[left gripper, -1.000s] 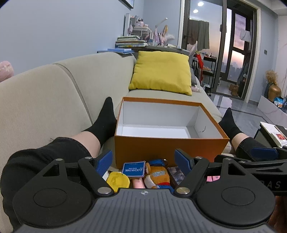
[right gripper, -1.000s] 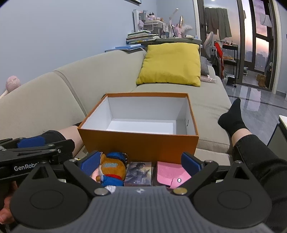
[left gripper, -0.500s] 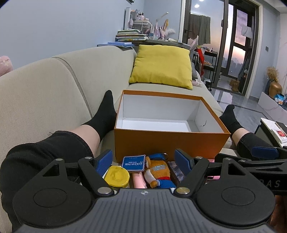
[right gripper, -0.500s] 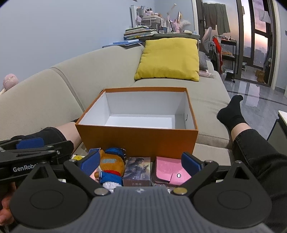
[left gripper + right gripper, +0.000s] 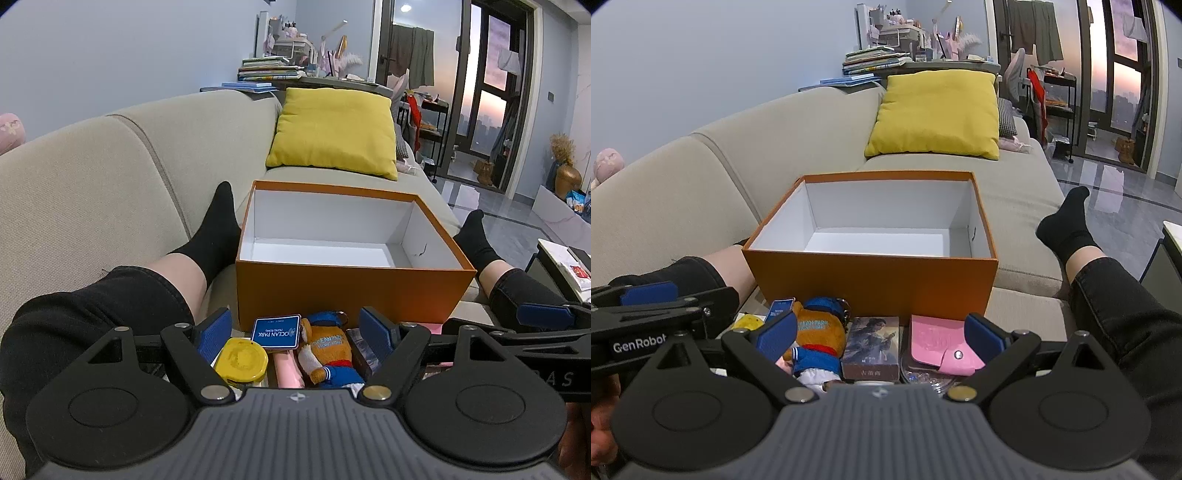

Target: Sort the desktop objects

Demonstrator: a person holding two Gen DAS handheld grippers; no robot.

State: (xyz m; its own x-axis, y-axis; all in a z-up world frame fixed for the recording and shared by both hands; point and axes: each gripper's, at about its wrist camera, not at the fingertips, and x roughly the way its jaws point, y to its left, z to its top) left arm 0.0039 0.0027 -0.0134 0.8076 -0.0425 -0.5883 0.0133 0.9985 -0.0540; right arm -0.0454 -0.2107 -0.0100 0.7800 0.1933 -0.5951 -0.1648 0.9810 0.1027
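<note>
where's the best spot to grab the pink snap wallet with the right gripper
Probably across its two long side edges, coming down from above. The pink snap wallet lies flat beside the card box, its flap nearest the right gripper, whose jaws stand open wider than it.

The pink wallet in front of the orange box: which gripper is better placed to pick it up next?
Probably the right. The pink wallet lies between the open right gripper fingers, nearer its right finger. The left gripper is also open, but faces the yellow disc and plush bear.
</note>
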